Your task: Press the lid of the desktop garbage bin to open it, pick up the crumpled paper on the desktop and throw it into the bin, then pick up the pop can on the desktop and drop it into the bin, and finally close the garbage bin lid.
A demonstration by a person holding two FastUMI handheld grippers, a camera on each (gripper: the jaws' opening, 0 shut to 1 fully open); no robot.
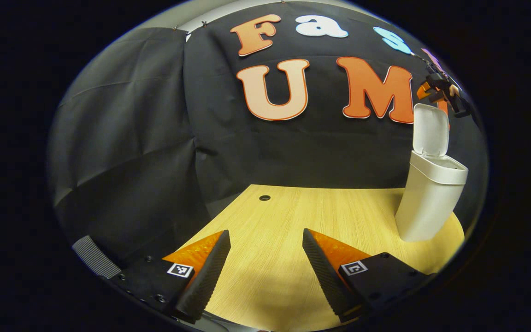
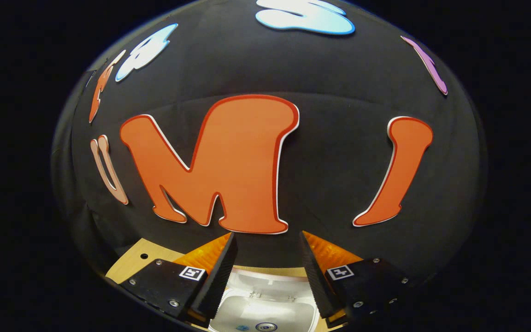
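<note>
- The tabletop (image 1: 293, 216) fills the lower middle of the left gripper view, pale wood with a small dark hole near its far edge; no paper or can lies on the stretch seen here.
- The garbage bin (image 1: 427, 203) stands at the right of that view, white, near the tabletop's right edge, its lid (image 1: 430, 130) swung upright and open.
- In the right gripper view the bin's open mouth (image 2: 265, 304) sits at the bottom centre, directly below and between the fingers; a small round object (image 2: 265, 327), likely the pop can's top, and a bluish bit show inside, both cut by the frame edge.
- The right tool (image 2: 265, 272) is held above the bin with its jaws spread and nothing between them. In the left gripper view it is tiny at the upper right, above the lid.
- The left tool (image 1: 265, 272) hovers low over the tabletop, jaws apart, empty.
- Judgement: the dropping steps look done; closing the lid is what remains. That calls for the right tool to push the upright lid forward and down until it latches.
- The crumpled paper cannot be made out for certain; most of the bin's inside is hidden.
</note>
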